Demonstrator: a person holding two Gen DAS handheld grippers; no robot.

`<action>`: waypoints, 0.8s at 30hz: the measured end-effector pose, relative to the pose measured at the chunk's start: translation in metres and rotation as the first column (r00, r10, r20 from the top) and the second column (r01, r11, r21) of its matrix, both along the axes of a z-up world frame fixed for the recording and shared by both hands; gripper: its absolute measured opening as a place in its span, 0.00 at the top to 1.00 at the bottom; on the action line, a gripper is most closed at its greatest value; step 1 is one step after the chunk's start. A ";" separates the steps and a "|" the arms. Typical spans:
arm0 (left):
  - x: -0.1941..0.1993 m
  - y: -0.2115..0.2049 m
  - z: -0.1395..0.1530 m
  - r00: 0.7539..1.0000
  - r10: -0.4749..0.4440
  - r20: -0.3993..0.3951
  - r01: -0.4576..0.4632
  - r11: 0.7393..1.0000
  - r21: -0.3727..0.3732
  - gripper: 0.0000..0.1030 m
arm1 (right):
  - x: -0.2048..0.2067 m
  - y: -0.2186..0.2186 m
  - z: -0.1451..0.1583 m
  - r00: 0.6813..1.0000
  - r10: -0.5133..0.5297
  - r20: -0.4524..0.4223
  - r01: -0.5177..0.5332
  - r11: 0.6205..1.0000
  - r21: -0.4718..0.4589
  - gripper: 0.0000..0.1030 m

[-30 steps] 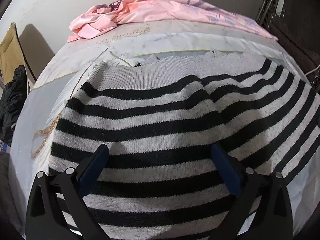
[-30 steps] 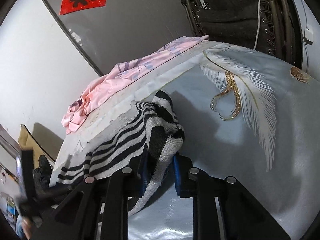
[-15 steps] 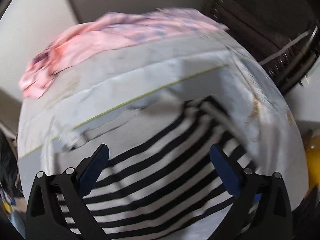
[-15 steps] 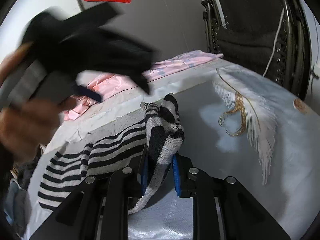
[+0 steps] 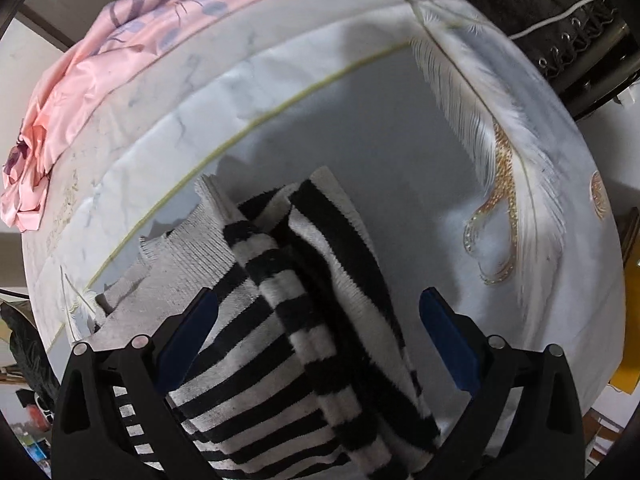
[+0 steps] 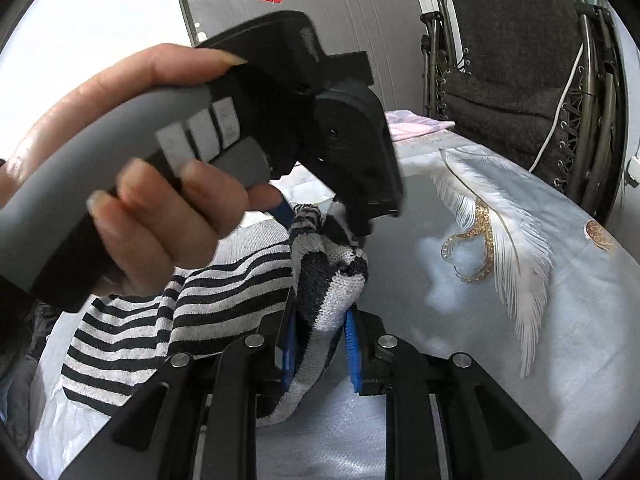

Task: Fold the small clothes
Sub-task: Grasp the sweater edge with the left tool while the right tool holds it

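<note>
From right wrist, hand (image 6: 132,184) gripping left tool (image 5: 318,320), striped sweater (image 6: 320,280) pinched.

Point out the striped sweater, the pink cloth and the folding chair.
striped sweater (image 5: 340,320): left wrist view, bunched raised fold.
pink cloth (image 5: 80,72): left wrist view, crumpled middle.
folding chair (image 6: 516,64): right wrist view, dark fabric back.

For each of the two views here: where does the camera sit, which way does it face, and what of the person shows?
Left wrist: on the left tongs, facing down onto the bunched striped sweater; jaws open, no hand visible.
Right wrist: on the right tongs, angled down across the bed, shut on the sweater; the person's hand shows, holding the left tongs.
Shared: the sweater, the feather-print sheet, the pink cloth, the dark chair.
</note>
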State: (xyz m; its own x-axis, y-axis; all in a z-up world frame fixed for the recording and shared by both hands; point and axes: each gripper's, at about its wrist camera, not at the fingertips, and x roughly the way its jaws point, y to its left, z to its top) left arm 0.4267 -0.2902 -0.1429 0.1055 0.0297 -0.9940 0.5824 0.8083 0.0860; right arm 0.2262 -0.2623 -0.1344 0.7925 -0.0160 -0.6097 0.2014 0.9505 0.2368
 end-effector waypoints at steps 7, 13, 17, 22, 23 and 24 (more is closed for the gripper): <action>-0.001 0.006 -0.006 0.998 0.005 -0.060 -0.007 0.999 -0.041 0.73 | 0.004 -0.010 -0.008 0.998 -0.037 -0.044 0.040 0.996 0.076 0.59; -0.007 0.011 0.006 0.999 0.007 -0.039 -0.010 0.998 -0.067 0.76 | 0.004 -0.004 -0.008 1.000 -0.006 -0.018 0.008 0.997 0.082 0.80; -0.005 0.017 0.017 0.999 0.012 -0.030 -0.015 0.996 -0.091 0.78 | -0.001 -0.001 -0.003 1.000 -0.006 0.029 0.004 0.998 0.070 0.81; -0.010 0.031 0.039 1.000 0.005 -0.004 -0.006 0.991 -0.132 0.78 | -0.007 0.005 0.007 0.997 -0.008 0.072 0.006 1.000 0.026 0.81; -0.011 0.034 0.044 1.000 0.004 0.002 -0.003 0.990 -0.141 0.78 | -0.009 0.008 0.010 0.997 -0.007 0.080 0.006 1.000 0.010 0.81; -0.014 0.035 0.049 1.000 0.001 0.007 0.000 0.989 -0.146 0.78 | -0.010 0.011 0.012 0.996 -0.005 0.086 0.005 1.000 -0.006 0.81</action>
